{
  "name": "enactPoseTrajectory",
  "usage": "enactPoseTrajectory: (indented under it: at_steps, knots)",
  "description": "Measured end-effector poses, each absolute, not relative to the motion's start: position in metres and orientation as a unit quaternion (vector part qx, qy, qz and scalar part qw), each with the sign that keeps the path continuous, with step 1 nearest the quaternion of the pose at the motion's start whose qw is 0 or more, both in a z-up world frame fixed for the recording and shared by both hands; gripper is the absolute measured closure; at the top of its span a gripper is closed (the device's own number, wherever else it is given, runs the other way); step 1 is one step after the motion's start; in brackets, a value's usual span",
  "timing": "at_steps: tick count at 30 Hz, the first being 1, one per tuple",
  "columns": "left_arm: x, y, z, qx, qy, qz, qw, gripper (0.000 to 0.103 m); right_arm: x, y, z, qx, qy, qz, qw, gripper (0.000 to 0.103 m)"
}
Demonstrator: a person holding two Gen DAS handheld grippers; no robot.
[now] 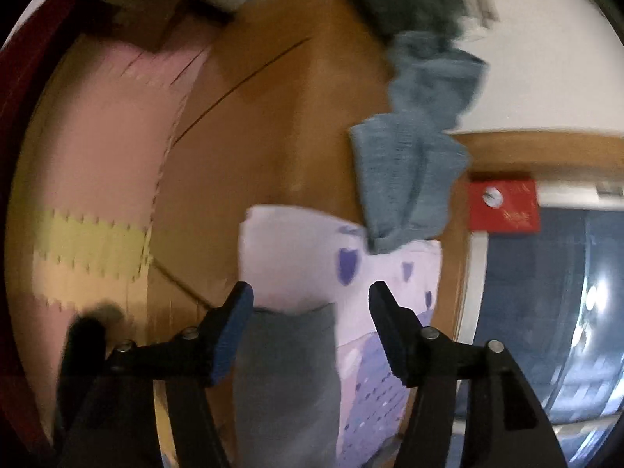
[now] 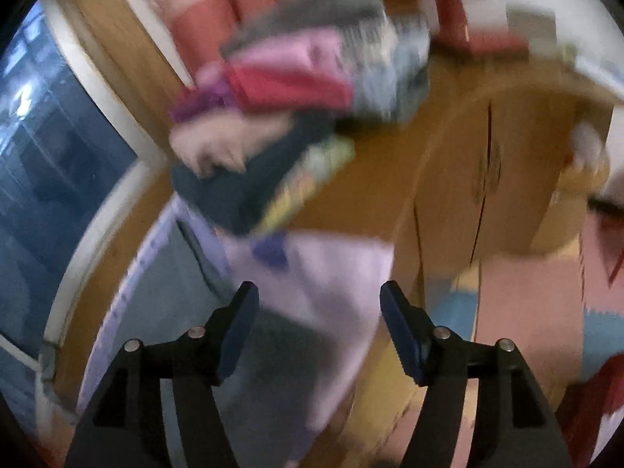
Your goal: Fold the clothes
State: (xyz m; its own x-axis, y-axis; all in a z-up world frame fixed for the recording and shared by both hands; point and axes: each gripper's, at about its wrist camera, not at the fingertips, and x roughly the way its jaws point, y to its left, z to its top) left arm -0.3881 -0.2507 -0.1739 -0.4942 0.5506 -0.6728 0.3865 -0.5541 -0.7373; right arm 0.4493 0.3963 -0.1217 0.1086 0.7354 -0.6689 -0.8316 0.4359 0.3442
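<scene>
A lilac garment [image 1: 296, 241] with purple prints lies on the brown cardboard surface [image 1: 273, 117], and a grey cloth [image 1: 288, 370] rests on its near part. My left gripper [image 1: 308, 292] is open just above them, and no pad presses the cloth. A grey-blue knitted garment [image 1: 409, 179] trails from the top right down onto the lilac one. In the right wrist view the same lilac garment [image 2: 335, 273] spreads under my right gripper [image 2: 319, 292], which is open and holds nothing. The picture is blurred.
A heap of mixed clothes [image 2: 296, 78], pink, red, purple and dark, sits beyond the lilac garment. Cardboard [image 2: 507, 179] covers the floor beside pink foam mats [image 1: 97, 156] [image 2: 526, 300]. A red card [image 1: 503, 206] and a blue glass pane [image 1: 546, 292] [image 2: 50, 148] stand along one side.
</scene>
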Motion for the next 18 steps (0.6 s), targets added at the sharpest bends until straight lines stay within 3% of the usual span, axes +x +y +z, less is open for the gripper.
enactPoseTrajectory:
  at_steps: [5,9,14,16,18]
  knots:
    - [-0.391,-0.162,-0.137,-0.502,-0.311,0.783,0.195,0.041,0.383,0.413,-0.102,-0.123,0.334,0.590,0.725,0.034]
    - [-0.386,-0.072,-0.145,-0.525,-0.190,0.766,0.320,0.041,0.328,0.418,-0.118,-0.154,0.353,0.616,0.687,0.034]
    - [-0.391,-0.017,-0.199,-0.615,-0.166,0.705,0.311,0.041,0.293,0.415,-0.138,-0.175,0.389,0.628,0.651,0.034]
    - [-0.388,0.003,-0.200,-0.629,-0.178,0.700,0.288,0.041,0.284,0.420,-0.142,-0.186,0.394,0.643,0.630,0.034]
    - [-0.376,0.048,-0.180,-0.615,-0.165,0.695,0.335,0.040,0.274,0.427,-0.146,-0.196,0.394,0.661,0.607,0.034]
